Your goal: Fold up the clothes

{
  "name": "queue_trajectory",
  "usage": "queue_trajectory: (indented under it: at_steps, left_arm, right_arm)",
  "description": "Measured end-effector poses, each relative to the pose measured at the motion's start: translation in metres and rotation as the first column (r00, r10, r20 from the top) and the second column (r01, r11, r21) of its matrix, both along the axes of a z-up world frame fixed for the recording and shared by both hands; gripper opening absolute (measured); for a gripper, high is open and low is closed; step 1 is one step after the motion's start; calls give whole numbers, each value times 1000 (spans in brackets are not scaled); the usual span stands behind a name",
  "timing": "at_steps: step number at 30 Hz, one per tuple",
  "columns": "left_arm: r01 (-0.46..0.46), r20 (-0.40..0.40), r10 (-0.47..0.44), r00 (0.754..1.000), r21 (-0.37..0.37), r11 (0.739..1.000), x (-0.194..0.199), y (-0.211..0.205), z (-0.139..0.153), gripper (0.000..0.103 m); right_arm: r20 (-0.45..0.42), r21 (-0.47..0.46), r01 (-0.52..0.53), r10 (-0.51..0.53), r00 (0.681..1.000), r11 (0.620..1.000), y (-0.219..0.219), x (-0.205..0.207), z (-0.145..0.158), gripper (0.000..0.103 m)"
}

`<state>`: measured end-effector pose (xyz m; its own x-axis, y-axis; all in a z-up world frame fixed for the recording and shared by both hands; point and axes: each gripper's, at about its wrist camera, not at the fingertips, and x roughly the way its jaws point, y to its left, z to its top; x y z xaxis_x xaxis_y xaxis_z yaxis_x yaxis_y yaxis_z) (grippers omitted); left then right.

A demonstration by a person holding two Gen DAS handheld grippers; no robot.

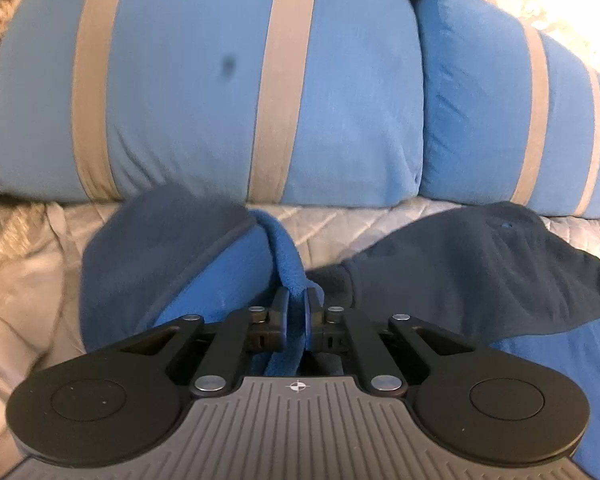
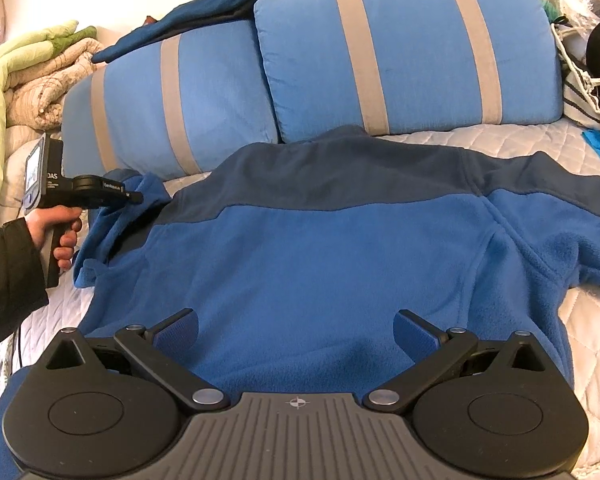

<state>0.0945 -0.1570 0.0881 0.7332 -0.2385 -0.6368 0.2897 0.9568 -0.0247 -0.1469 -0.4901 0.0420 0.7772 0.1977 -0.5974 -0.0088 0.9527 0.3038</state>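
Left gripper (image 1: 298, 312) is clenched on a fold of bright blue fleece, the cloth pinched between its pads and running up from them toward the cushions. Right gripper (image 2: 296, 330) hangs released, jaws wide apart, over the lower middle of the fleece (image 2: 320, 248) with nothing between its fingers.

Folding looks barely begun. Most of the fleece lies spread flat, back up, on the quilted cover (image 2: 500, 136), its dark yoke toward the two striped cushions (image 2: 400, 48) and its hem toward the right gripper. Its right sleeve (image 2: 572, 216) lies stretched out and unfolded. Only the left sleeve (image 2: 116, 224) is bunched and lifted at the edge, where the left gripper, held in a person's hand (image 2: 56, 228), has hold of it. By my judgement that sleeve is the first part being brought in; the other sleeve and the body folds are all left to do.

Relative to the right gripper, the fleece lies directly beneath and ahead. Whether the fingertips touch the cloth I cannot tell.
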Motion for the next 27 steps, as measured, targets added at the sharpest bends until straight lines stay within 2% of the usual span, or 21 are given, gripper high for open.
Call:
queue_trajectory:
  at_steps: [7,14,17,19,22,27]
  left_arm:
    - [-70,101,76,992,-62,996,-23,33,54,7]
    - [-208,188,242,952,-181,961,-67,105,104,7]
    - [-230,215,270,938,-193,954,-90,128,110,7]
    - [-243,215,280,936,-183,953,-110,144,102,7]
    - [-253,177,276,945,-143,957,-139,166,75,7]
    - [-239,27,238,971,33,971,-181,193,0,8]
  right_arm:
    - [-5,-18,-6,6,1000,1000,3,0,0,103]
    - [-32,-20,-20,20,999,1000,5,3,-1,103]
    - [-35,-4,-18,18,999,1000,2,3,-1,103]
    - [-30,-8,-17,17,999,1000,3,2,0,103]
    - [-21,-17,-19,18,1000,1000,4,0,1,103]
    - [-8,-2,-16,16,1000,1000,1,-1,1,103]
